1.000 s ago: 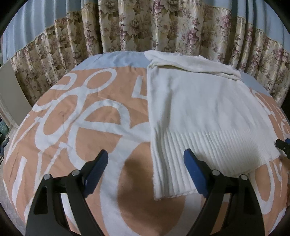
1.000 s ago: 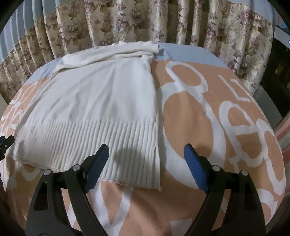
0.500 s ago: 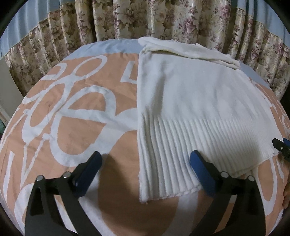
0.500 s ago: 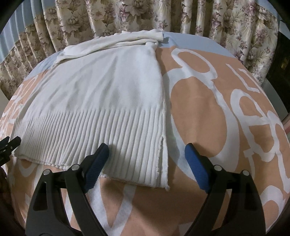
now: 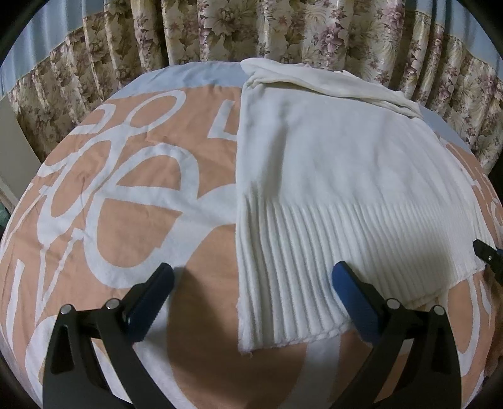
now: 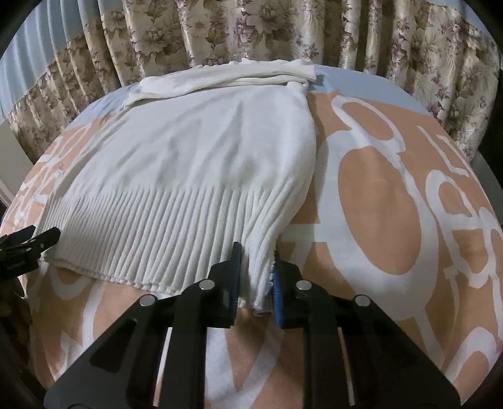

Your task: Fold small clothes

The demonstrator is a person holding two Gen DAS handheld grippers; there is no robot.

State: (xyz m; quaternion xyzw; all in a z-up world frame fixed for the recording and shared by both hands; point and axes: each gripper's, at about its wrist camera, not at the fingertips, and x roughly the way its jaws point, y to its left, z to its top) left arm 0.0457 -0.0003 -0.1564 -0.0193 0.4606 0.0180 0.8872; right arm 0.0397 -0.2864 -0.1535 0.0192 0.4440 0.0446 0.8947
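- Floral curtains [image 5: 220,28] are hanging behind our patterned bedspread [image 5: 125,195].
- We're pinching the sweater [image 6: 188,163] hem in the right gripper [image 6: 254,280]; thin bite, it could be slipping.
- We're holding the left gripper [image 5: 251,283] spread wide, gripping nothing; lifting one-sided risks skewing.

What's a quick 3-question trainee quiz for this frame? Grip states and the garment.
1. True or false: the right gripper is shut on the ribbed hem corner of the white sweater.
2. Which describes the left gripper? A) open, with the sweater's near left hem corner between its fingers B) shut on the hem C) holding a sleeve
3. Fill in: the sweater lies on an orange and white ____, with floral curtains behind.

Key: 1 true; 2 A; 3 bedspread.
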